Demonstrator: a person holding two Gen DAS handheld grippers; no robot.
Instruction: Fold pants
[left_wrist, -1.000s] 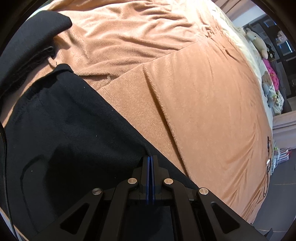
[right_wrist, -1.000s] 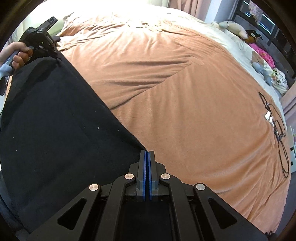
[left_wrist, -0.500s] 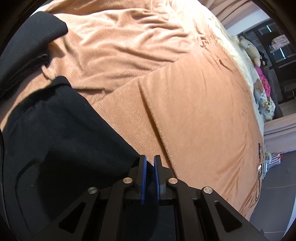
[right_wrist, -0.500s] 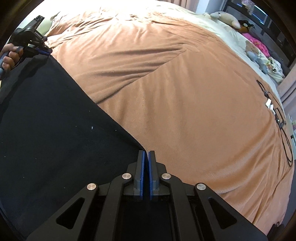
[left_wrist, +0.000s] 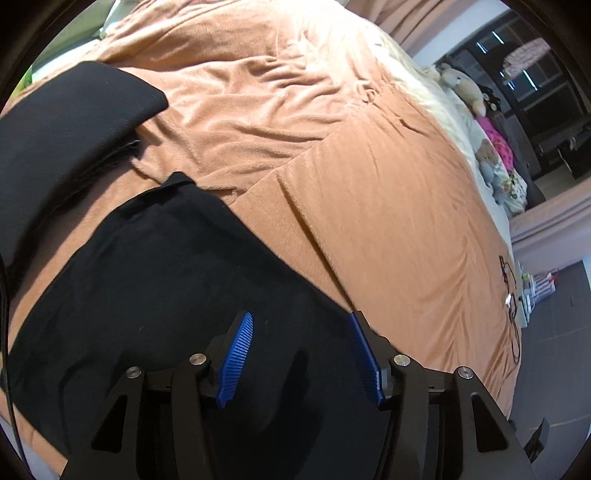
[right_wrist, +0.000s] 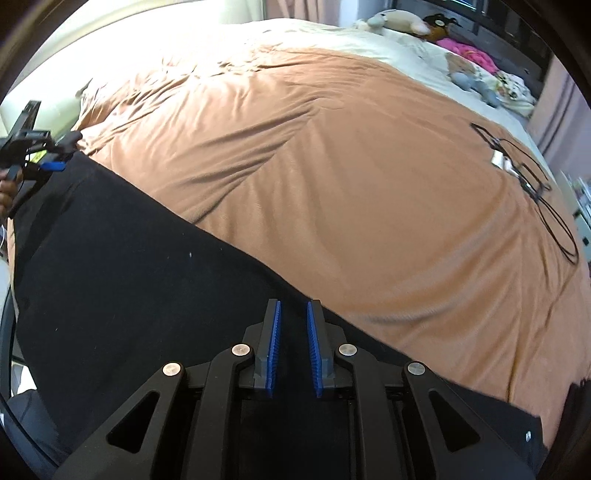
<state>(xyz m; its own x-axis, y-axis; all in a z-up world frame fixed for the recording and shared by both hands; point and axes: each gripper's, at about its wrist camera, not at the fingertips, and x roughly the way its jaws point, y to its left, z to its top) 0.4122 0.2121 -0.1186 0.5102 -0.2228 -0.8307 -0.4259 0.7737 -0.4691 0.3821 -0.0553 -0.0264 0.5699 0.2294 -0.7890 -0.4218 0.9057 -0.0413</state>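
Observation:
Black pants (left_wrist: 155, 280) lie flat on a tan blanket (left_wrist: 388, 206), their long edge running on a slant. My left gripper (left_wrist: 301, 318) hovers over that edge with its jaws opening wide; the blue pads (left_wrist: 238, 354) press on nothing and the cloth lies below them. In the right wrist view the pants (right_wrist: 122, 266) fill the lower left. My right gripper (right_wrist: 294, 305) is over their edge with its jaws opening a narrow gap, no cloth pinched in it. The left gripper (right_wrist: 44, 158) shows at the pants' far end, held by a hand (right_wrist: 5, 192).
A second folded black garment (left_wrist: 66, 122) lies at the upper left. A black cable (right_wrist: 535, 184) with a small white piece rests on the blanket's right side. Stuffed toys (right_wrist: 402, 18) sit on the cream sheet (right_wrist: 332, 37) beyond. The floor (left_wrist: 554, 332) shows past the bed's right edge.
Both grippers were shut at the pants' edge and have let go. The left jaws spread wide, the right ones only a little. Both have drawn back and up from the cloth.

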